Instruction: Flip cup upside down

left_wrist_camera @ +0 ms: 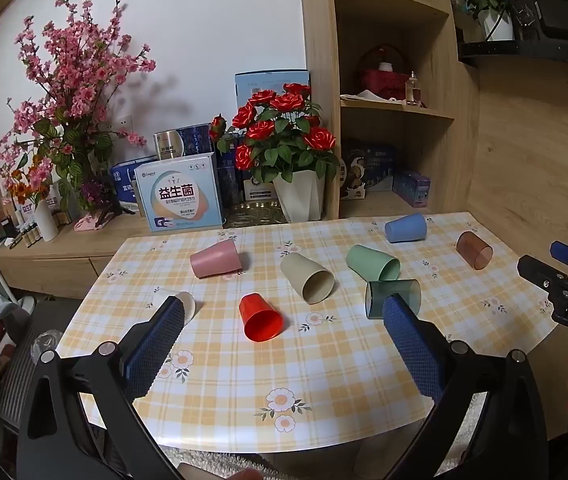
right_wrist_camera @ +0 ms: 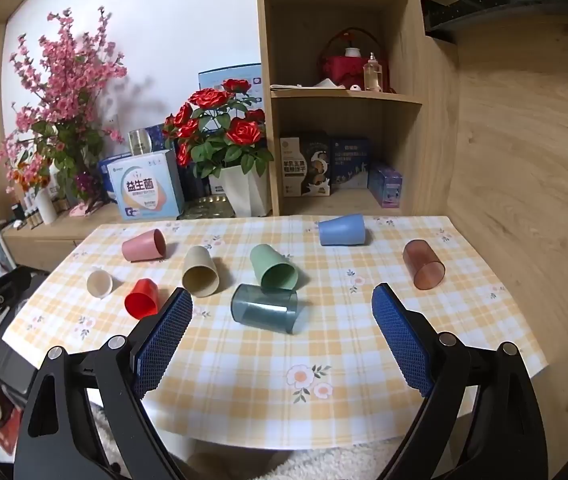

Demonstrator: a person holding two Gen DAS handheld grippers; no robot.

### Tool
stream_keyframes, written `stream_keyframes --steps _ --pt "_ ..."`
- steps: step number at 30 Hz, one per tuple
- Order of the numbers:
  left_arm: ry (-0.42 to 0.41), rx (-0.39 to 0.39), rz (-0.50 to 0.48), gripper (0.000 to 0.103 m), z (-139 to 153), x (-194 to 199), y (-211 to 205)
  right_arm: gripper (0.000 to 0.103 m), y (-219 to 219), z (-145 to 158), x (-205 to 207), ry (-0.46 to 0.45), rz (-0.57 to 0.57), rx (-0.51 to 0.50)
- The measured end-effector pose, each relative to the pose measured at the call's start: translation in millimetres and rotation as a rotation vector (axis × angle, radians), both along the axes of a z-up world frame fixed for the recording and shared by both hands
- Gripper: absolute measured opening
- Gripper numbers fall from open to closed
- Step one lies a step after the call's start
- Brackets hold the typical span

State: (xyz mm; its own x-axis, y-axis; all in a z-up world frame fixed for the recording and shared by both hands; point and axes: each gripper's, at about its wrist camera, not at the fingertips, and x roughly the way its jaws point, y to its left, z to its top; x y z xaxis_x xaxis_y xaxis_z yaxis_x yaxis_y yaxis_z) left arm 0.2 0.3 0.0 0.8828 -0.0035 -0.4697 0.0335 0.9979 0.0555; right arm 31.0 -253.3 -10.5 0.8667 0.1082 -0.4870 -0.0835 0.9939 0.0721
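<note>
Several cups lie on their sides on the checked tablecloth (left_wrist_camera: 324, 380): a red cup (left_wrist_camera: 260, 317) (right_wrist_camera: 142, 299), pink cup (left_wrist_camera: 215, 258) (right_wrist_camera: 144, 245), beige cup (left_wrist_camera: 307, 278) (right_wrist_camera: 199, 269), green cup (left_wrist_camera: 372, 263) (right_wrist_camera: 273, 267), dark teal clear cup (left_wrist_camera: 392, 298) (right_wrist_camera: 264, 308), blue cup (left_wrist_camera: 406, 228) (right_wrist_camera: 342, 230), brown clear cup (left_wrist_camera: 473, 250) (right_wrist_camera: 423, 264) and white cup (left_wrist_camera: 185, 300) (right_wrist_camera: 99, 282). My left gripper (left_wrist_camera: 284, 312) is open and empty, above the table's near side, facing the red cup. My right gripper (right_wrist_camera: 281, 304) is open and empty, facing the teal cup.
A white pot of red roses (left_wrist_camera: 284, 148), a vase of pink blossoms (left_wrist_camera: 67, 92) and boxes (left_wrist_camera: 181, 196) stand on the low cabinet behind the table. A wooden shelf unit (right_wrist_camera: 344, 92) stands at the back right. A wooden wall (right_wrist_camera: 524, 160) borders the table's right side.
</note>
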Motion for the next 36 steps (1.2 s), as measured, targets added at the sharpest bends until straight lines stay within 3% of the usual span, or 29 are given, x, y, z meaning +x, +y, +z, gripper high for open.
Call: stream_keyframes --steps 36 --pt "-0.001 0.004 0.0 0.097 0.1 -0.5 -0.3 0.088 -3.0 -4.5 -0.1 -0.002 -0.001 -0.003"
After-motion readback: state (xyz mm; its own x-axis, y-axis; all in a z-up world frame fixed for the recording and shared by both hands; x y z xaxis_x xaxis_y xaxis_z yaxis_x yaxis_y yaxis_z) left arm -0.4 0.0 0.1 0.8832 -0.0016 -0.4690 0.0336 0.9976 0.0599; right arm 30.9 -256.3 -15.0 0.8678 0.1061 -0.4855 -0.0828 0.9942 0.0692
